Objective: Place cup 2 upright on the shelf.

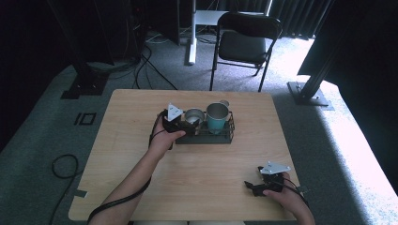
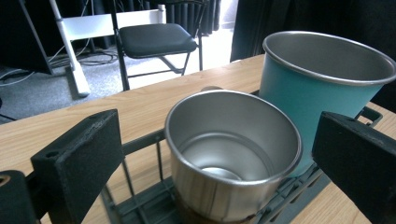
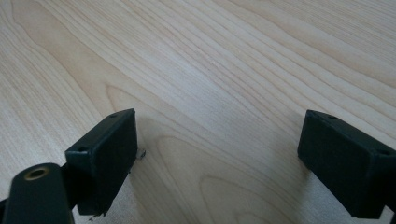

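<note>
A dark wire basket (image 1: 212,136) stands at the middle of the wooden table. In it sit a bare steel cup (image 1: 193,116) at the left end and a taller teal cup (image 1: 217,117) with a steel rim beside it. My left gripper (image 1: 181,123) is at the basket's left end, open. In the left gripper view its jaws stand wide on either side of the steel cup (image 2: 231,154), with the teal cup (image 2: 317,79) just beyond on the right. My right gripper (image 1: 254,187) rests open near the table's front right edge, over bare wood (image 3: 219,84).
A small pale object (image 1: 224,103) peeks out behind the teal cup. A black folding chair (image 1: 244,44) and a white table leg (image 1: 191,42) stand on the carpet beyond the table. Cables lie on the floor at the left.
</note>
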Available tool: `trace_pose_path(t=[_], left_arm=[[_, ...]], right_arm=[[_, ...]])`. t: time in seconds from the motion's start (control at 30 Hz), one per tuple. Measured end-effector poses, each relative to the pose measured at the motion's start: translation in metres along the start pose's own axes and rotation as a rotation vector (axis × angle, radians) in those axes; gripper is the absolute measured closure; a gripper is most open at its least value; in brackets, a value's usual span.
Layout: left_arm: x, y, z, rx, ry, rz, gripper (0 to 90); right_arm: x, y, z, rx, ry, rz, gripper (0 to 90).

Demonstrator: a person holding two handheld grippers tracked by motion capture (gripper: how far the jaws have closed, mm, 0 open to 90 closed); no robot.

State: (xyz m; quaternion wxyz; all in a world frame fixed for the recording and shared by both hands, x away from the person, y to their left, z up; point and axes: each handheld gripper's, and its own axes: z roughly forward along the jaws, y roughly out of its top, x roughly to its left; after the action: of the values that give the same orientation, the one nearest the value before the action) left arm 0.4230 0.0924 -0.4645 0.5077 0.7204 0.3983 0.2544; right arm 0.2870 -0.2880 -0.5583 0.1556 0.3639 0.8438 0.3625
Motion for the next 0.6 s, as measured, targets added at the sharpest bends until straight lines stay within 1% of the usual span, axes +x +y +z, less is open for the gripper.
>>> trace_pose_path(t=[0.07, 0.23, 0.5, 0.6], left_arm=[[0.003, -0.001, -0.004, -0.003, -0.001, -0.007, 2.7], [0.012, -0.003, -0.014, -0.011, 0.022, -0.023, 2.7], [0.025, -0.005, -0.030, -0.015, 0.054, -0.025, 2.7], [0.029, -0.007, -0.035, -0.009, 0.060, -0.023, 2.7]], right_arm=[[0.000, 0.000, 0.000, 0.000, 0.000, -0.001, 11.5], [0.000, 0.000, 0.000, 0.000, 0.000, -0.001, 11.5], [0.000, 0.000, 0.000, 0.000, 0.000, -0.001, 11.5], [0.000, 0.000, 0.000, 0.000, 0.000, 0.000, 11.5]])
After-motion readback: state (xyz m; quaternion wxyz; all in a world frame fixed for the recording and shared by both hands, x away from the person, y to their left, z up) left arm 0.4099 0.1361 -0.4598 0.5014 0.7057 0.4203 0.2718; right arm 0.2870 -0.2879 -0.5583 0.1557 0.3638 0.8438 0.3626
